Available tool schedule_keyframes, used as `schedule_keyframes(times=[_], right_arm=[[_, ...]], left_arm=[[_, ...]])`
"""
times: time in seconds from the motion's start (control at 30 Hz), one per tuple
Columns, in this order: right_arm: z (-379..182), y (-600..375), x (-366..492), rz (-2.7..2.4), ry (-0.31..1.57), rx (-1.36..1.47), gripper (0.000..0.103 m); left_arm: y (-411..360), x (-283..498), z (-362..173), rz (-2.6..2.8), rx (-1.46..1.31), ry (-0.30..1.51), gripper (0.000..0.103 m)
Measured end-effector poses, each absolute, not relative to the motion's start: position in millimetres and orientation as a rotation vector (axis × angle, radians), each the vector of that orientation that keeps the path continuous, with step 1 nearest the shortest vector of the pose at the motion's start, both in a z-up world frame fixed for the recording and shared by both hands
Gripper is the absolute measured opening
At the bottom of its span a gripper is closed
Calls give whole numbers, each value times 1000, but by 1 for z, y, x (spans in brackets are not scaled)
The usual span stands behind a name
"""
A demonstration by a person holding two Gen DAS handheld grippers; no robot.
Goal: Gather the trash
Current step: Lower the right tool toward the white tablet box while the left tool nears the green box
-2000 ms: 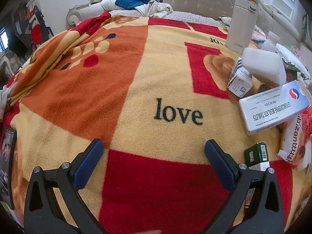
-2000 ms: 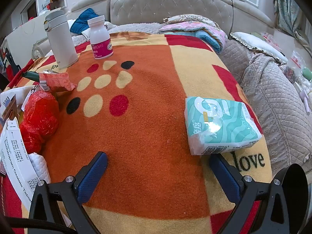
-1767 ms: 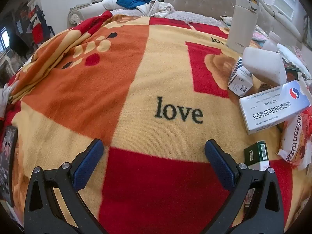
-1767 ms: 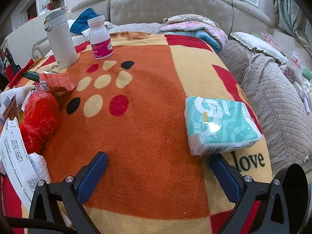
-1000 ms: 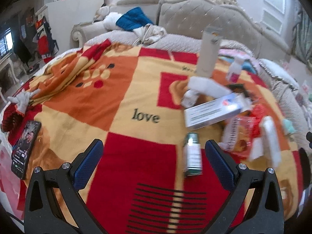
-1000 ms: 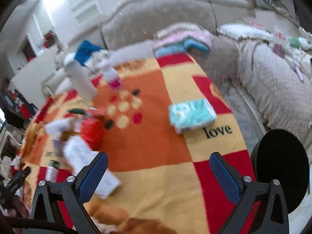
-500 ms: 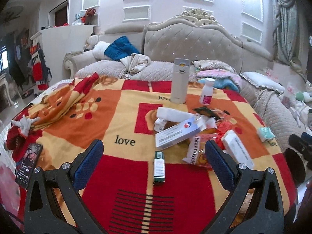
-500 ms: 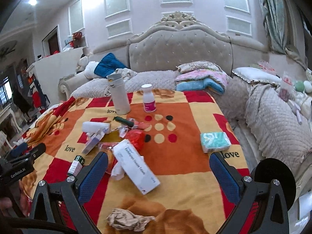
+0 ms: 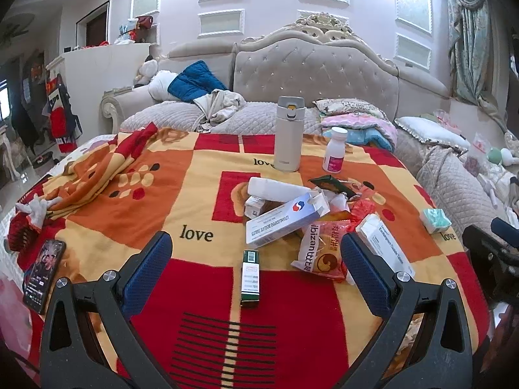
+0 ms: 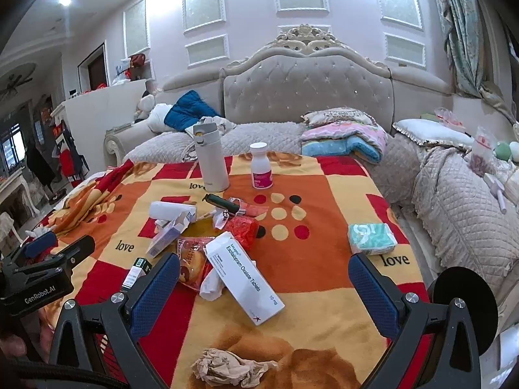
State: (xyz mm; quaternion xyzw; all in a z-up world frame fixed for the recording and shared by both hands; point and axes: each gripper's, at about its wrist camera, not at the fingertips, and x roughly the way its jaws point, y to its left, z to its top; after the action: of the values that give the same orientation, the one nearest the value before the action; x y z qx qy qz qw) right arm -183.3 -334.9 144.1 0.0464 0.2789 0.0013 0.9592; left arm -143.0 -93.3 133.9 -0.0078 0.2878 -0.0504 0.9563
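Both grippers, left (image 9: 256, 272) and right (image 10: 264, 290), jaws spread; crumpled tissue (image 10: 232, 368) (edge-distorted) nearest.

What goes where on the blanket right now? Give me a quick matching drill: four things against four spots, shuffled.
Things:
1. flask
2. tissue pack
3. crumpled paper
4. phone

Spots:
A. nearest edge, between the right gripper's fingers
B. far end, standing upright beside the pill bottle
C. left edge of the blanket
D. right side, alone by a "love" print

Pairs: 1-B, 2-D, 3-A, 4-C
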Motion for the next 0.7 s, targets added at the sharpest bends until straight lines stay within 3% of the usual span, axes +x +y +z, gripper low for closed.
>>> schedule_keyframes(times=[0.7], right_arm=[[143,-332,-176,14,575,96,103]], left_arm=[[-99,-138,132,-104,-18,590,103]])
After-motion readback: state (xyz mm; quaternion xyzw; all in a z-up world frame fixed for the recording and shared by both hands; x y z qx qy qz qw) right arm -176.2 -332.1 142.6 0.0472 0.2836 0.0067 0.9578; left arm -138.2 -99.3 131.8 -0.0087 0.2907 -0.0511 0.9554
